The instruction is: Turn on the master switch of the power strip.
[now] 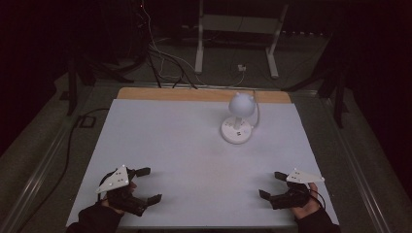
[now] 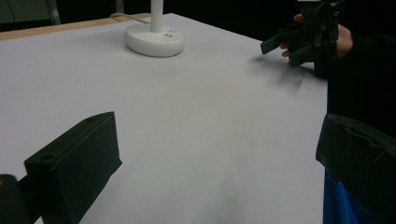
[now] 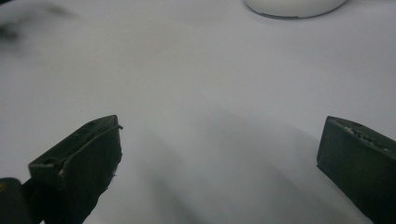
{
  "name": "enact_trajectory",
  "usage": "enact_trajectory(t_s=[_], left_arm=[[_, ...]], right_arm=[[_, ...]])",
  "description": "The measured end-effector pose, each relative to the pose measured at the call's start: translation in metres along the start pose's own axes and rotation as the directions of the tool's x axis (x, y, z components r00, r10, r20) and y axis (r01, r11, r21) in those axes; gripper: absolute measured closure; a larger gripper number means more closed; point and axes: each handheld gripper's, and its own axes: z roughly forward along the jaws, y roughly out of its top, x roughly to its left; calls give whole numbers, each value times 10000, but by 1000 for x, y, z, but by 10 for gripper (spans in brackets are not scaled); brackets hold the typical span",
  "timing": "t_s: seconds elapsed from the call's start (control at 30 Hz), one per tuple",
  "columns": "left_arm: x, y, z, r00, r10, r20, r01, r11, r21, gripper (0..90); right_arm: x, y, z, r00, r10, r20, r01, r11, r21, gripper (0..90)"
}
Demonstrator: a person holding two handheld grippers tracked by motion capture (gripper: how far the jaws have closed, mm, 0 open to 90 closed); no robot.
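Note:
A small white desk lamp (image 1: 238, 119) with a round base and a ball-shaped head stands on the white table (image 1: 194, 145), right of centre toward the far edge. Its base (image 2: 154, 39) lies far ahead in the left gripper view, and a slice of the base (image 3: 294, 7) sits at the top of the right gripper view. My left gripper (image 1: 148, 184) rests near the front left corner, open, with nothing between its jaws. At the front right my right gripper (image 1: 272, 184) is also open and empty, and it appears far off (image 2: 299, 44) in the left gripper view.
A white cable (image 1: 256, 109) runs from the lamp back over the table's wooden far edge (image 1: 204, 94). Beyond the table, cables and a white desk frame (image 1: 238, 39) stand on the dark floor. A black cable (image 1: 73, 141) trails along the table's left side.

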Motion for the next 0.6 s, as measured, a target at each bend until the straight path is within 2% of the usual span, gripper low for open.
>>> enact_trajectory(t_s=[0.23, 0.43, 0.6], left_arm=[[0, 0, 0, 10000, 5, -28, -4, 10000, 31, 2], [0, 0, 1, 10000, -2, -13, 2, 10000, 87, 2], [0, 0, 1, 10000, -18, -2, 18, 9999, 106, 2]], right_arm=[[-3, 2, 1, 9997, -96, 211, 98, 9999, -102, 0], [-2, 3, 3, 9998, -155, 139, 156, 9999, -17, 0], [-2, 3, 2, 9999, -18, 121, 19, 10000, -75, 0]])
